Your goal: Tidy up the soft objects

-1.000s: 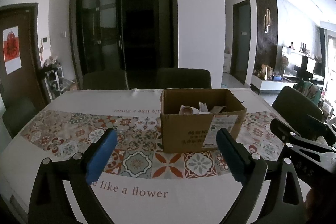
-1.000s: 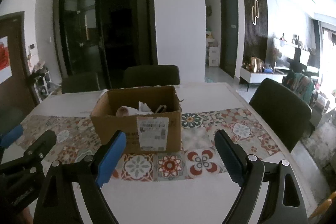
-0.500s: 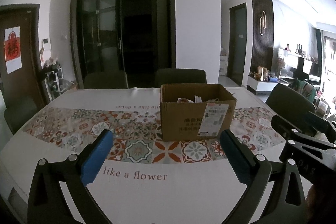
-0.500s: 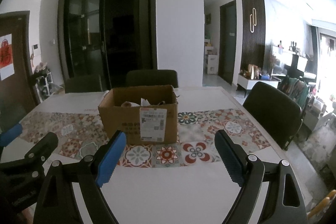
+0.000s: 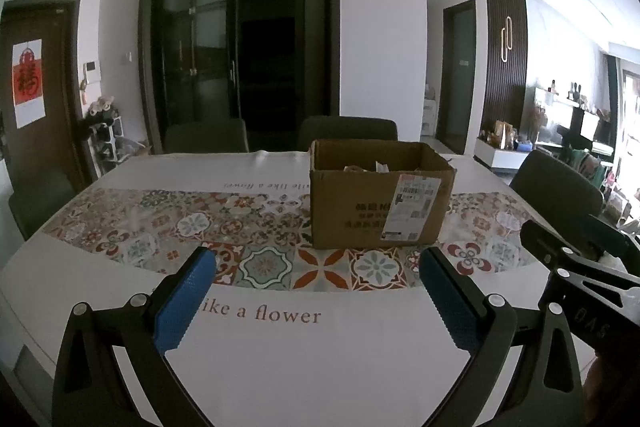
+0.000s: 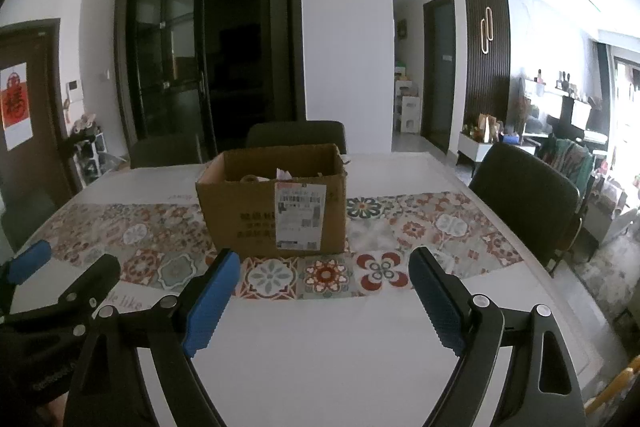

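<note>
A brown cardboard box (image 5: 380, 203) (image 6: 276, 203) with a white shipping label stands open-topped on the patterned table runner. Pale crumpled things (image 5: 366, 167) (image 6: 256, 179) show just over its rim; what they are I cannot tell. My left gripper (image 5: 318, 261) hangs open over the near white part of the tablecloth, well short of the box, nothing between its blue pads. My right gripper (image 6: 324, 261) is open too, empty, and at a like distance from the box. Each gripper shows at the edge of the other's view.
The table (image 5: 280, 359) wears a white cloth with a tiled runner (image 5: 180, 223) and printed words. Dark chairs stand at the far side (image 5: 348, 133) and to the right (image 6: 524, 195). Dark glass doors (image 5: 240, 47) are behind.
Both grippers have drawn back from the box and sunk a little; the box looks smaller and farther, and less of its inside shows. Jaws unchanged.
</note>
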A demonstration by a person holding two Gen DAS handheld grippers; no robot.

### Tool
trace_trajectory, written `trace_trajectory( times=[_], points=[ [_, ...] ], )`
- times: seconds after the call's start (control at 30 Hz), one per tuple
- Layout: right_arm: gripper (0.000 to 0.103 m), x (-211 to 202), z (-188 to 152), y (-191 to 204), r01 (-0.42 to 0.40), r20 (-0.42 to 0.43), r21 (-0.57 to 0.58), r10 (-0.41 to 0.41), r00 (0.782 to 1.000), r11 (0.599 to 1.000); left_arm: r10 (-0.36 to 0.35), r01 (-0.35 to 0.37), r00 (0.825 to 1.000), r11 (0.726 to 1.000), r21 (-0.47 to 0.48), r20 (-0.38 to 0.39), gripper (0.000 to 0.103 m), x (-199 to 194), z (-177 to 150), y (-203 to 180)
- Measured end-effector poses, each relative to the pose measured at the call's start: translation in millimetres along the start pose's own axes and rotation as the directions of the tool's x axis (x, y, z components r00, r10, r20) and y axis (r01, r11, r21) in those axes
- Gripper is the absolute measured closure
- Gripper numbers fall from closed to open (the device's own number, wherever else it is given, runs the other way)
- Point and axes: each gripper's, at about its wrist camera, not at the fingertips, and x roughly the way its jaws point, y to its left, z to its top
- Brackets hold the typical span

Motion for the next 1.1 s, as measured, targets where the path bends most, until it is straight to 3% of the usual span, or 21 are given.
trace_trajectory(
  times=[1.1],
  points=[
    [0.016,12,-16,-9,-0.022,-0.052,0.022,0.023,0.998,1.0,0.004,-0.003,1.0,1.0,0.015,-0.005,0.0,4,-12,-3]
  ],
)
